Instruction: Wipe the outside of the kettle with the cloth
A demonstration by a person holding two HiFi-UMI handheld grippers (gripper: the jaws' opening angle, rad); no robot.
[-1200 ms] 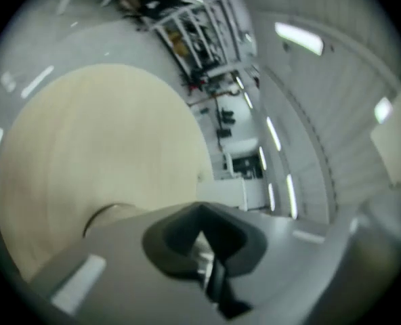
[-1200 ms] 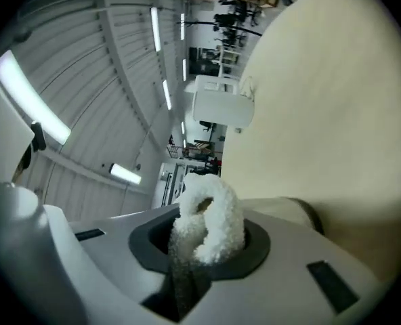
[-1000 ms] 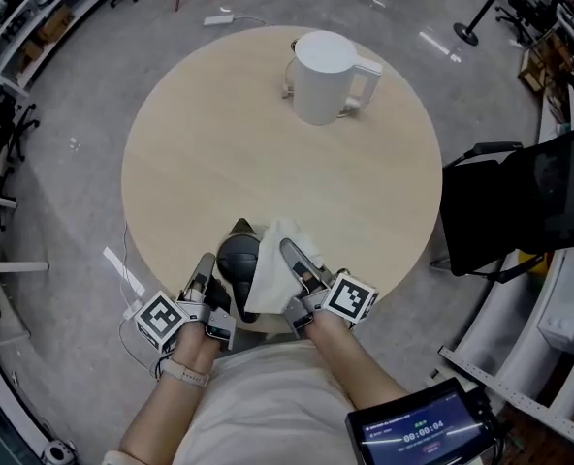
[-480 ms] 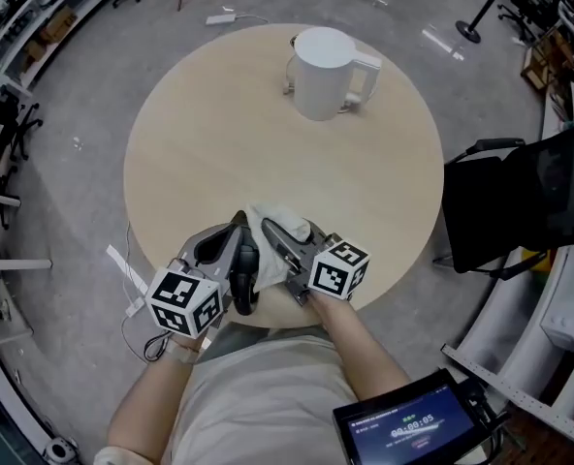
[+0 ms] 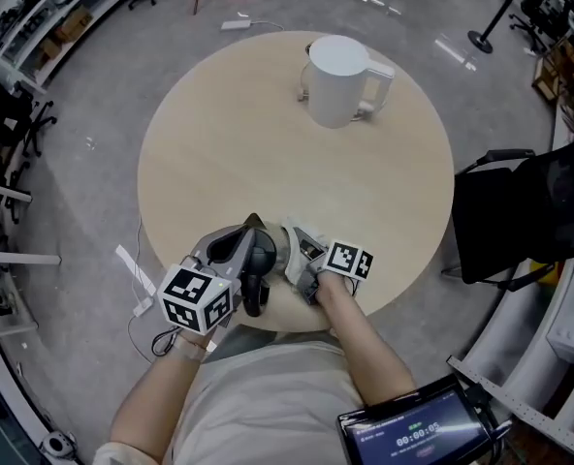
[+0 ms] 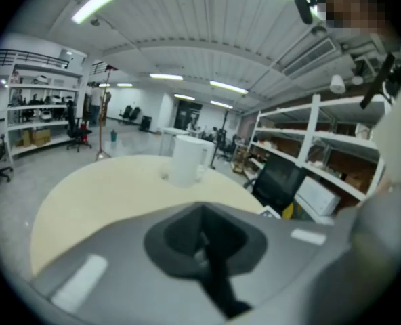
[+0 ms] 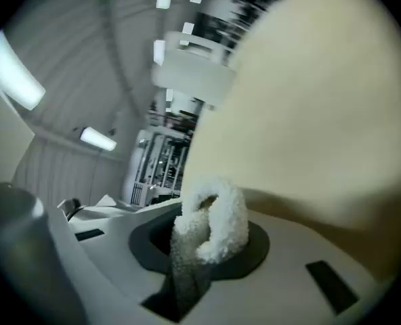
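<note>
At the 6 o'clock edge of the counter (image 5: 229, 143), both of my hand-held grippers were found close together. Change noted against one second earlier: the cloth (image 7: 210, 229), then draped loosely over that edge, was now pinched between the jaws of my right hand-held gripper (image 5: 297, 250) as a bunched loop, raised clear of the surface. My left hand-held gripper (image 5: 251, 243) had rolled so that its marker cube (image 5: 196, 298) faced up; its jaws were pressed together on nothing.

Assessment: pickup appeared complete, wiping not begun. The kettle (image 5: 335, 83) stood upright at about 1 o'clock on the counter, well apart from both grippers. Its long axis ran vertical; its handle (image 5: 381, 83) pointed toward 3 o'clock. The cloth would need carrying across before any contact.
</note>
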